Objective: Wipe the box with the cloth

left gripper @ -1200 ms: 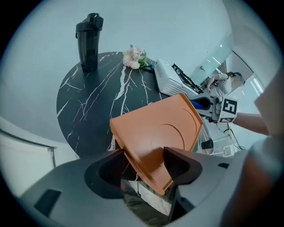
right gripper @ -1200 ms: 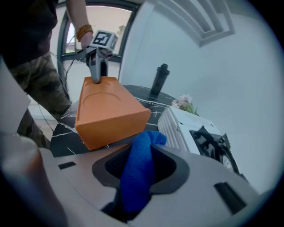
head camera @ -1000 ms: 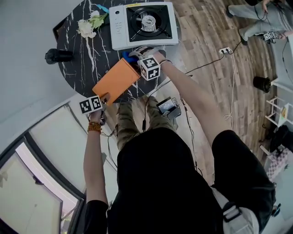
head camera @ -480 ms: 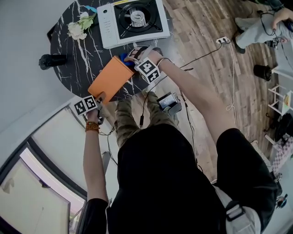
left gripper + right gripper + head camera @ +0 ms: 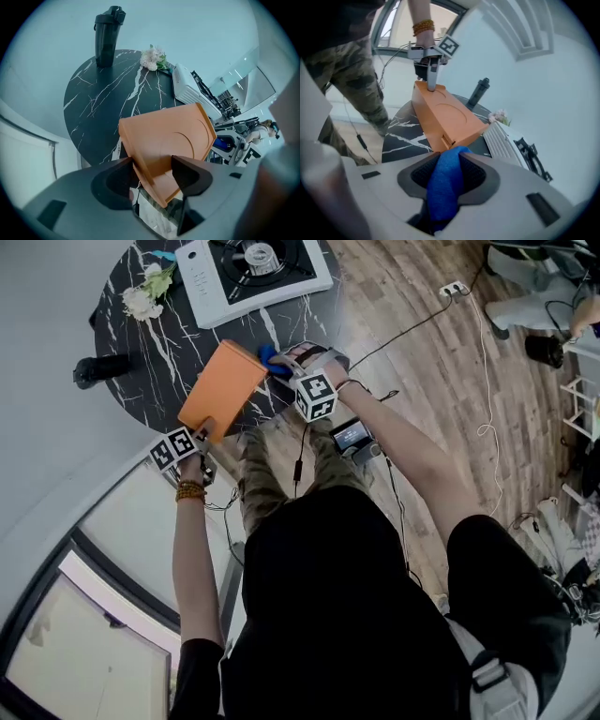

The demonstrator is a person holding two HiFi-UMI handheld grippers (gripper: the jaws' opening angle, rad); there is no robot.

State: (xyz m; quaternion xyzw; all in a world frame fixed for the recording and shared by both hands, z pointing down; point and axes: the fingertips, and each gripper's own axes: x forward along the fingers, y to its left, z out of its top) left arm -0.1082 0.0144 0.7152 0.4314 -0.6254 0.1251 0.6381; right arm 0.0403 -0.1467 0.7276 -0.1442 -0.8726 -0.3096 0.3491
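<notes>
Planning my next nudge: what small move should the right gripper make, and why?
Probably sweep the right gripper with the blue cloth across the box's top: the cloth sits at one edge, and the left gripper clamps the opposite corner.

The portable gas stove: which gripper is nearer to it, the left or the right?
Right. The right gripper, clamping the blue cloth, is at the orange box's end nearest the portable gas stove; the left gripper grips the box's opposite end, farther away.

- We find no word, number or brand that we can read.
- Marks on the stove (image 5: 211, 287) panel are too small for us to make out.
</notes>
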